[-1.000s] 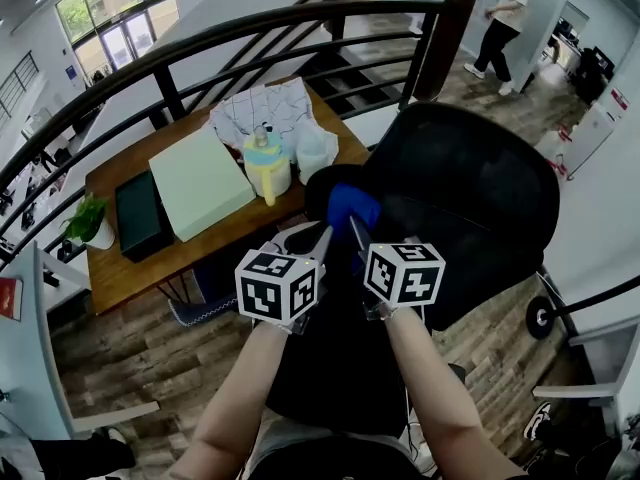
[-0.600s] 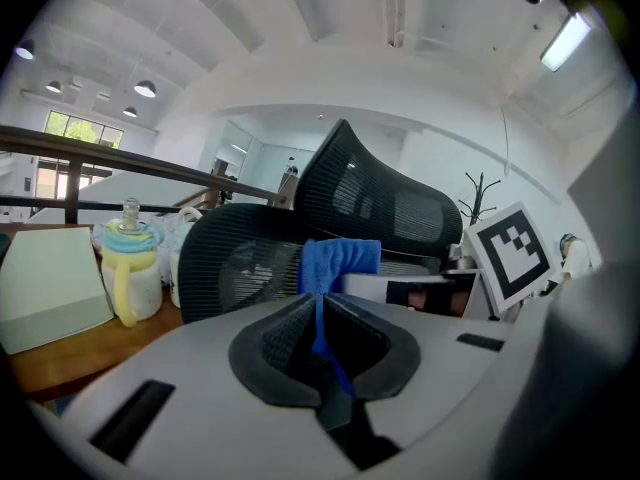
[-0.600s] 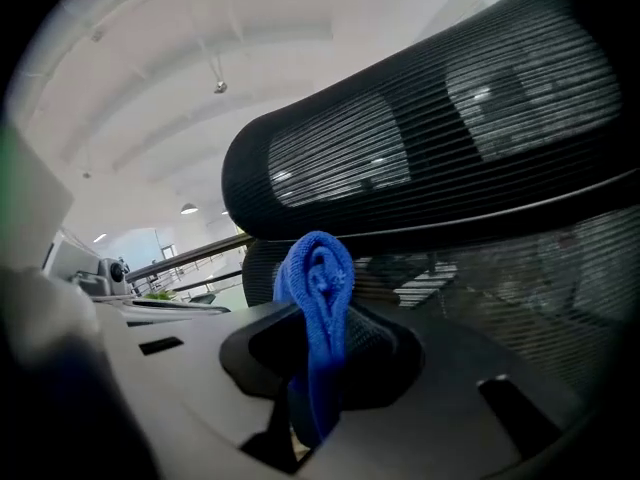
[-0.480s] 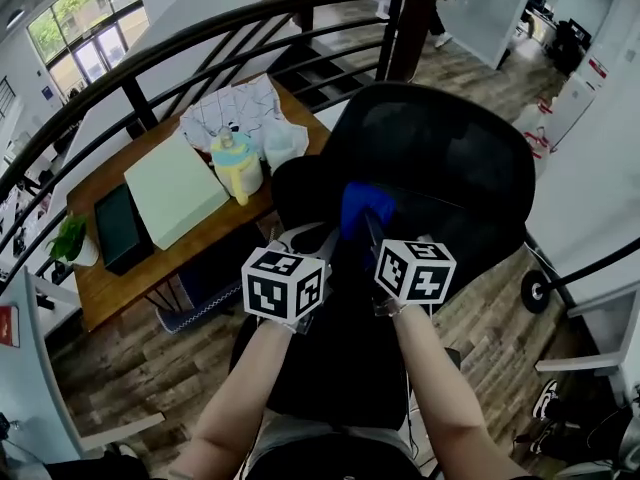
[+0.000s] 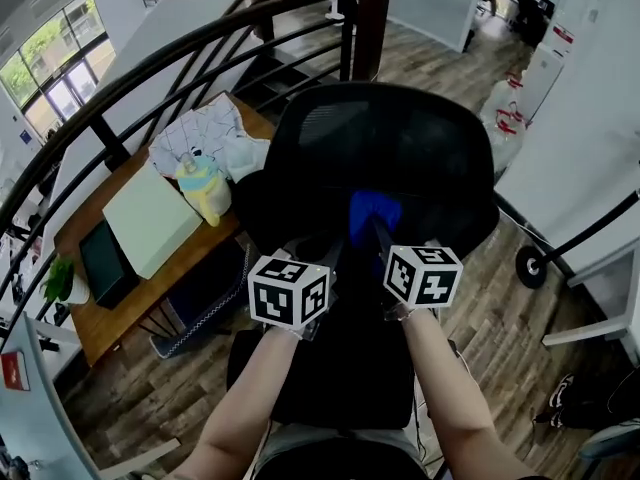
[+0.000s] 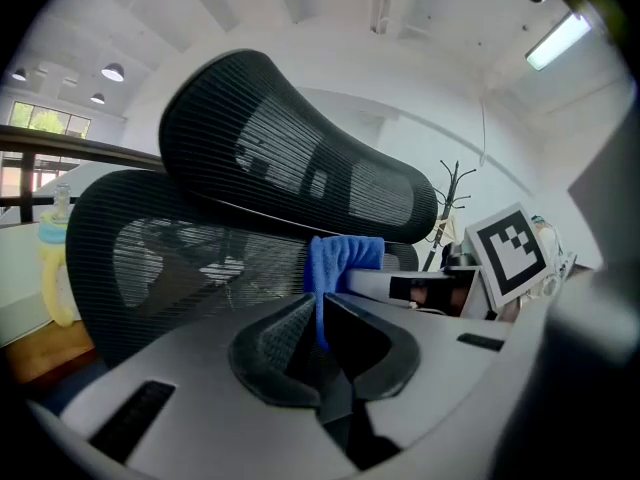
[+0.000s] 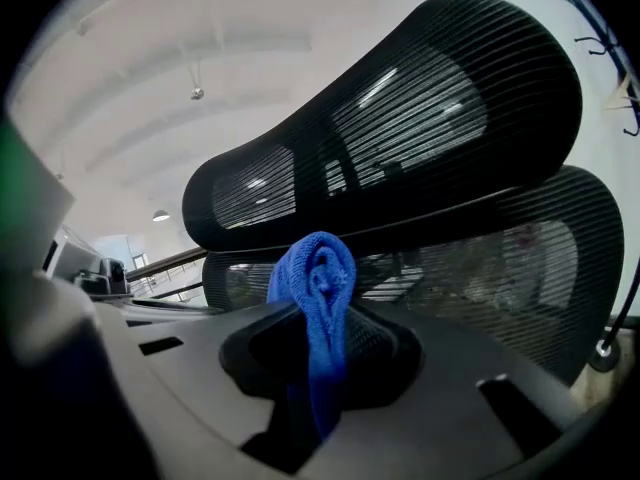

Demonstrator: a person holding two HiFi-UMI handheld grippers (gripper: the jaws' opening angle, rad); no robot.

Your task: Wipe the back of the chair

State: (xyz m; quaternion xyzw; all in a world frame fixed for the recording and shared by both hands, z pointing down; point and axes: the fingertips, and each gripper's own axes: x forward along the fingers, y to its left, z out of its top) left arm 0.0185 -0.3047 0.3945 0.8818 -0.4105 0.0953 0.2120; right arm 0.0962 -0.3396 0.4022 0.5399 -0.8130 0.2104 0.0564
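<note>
Your right gripper [image 7: 320, 333] had its jaws clenched on the blue cloth [image 7: 318, 273], whose bunched end stood up beyond the tips. Your left gripper [image 6: 320, 318] had its jaws drawn to a slit, with a thin strip of that cloth between them. You held both side by side, with the cloth before the black mesh chair back [image 5: 400, 148], just under the headrest [image 7: 400, 118].

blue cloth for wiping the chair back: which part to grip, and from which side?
Grip the blue cloth by its bunched tail from the near side, as the right gripper has it: fingers shut across the fold, rounded wad sticking out past the tips toward the mesh chair back.
</note>
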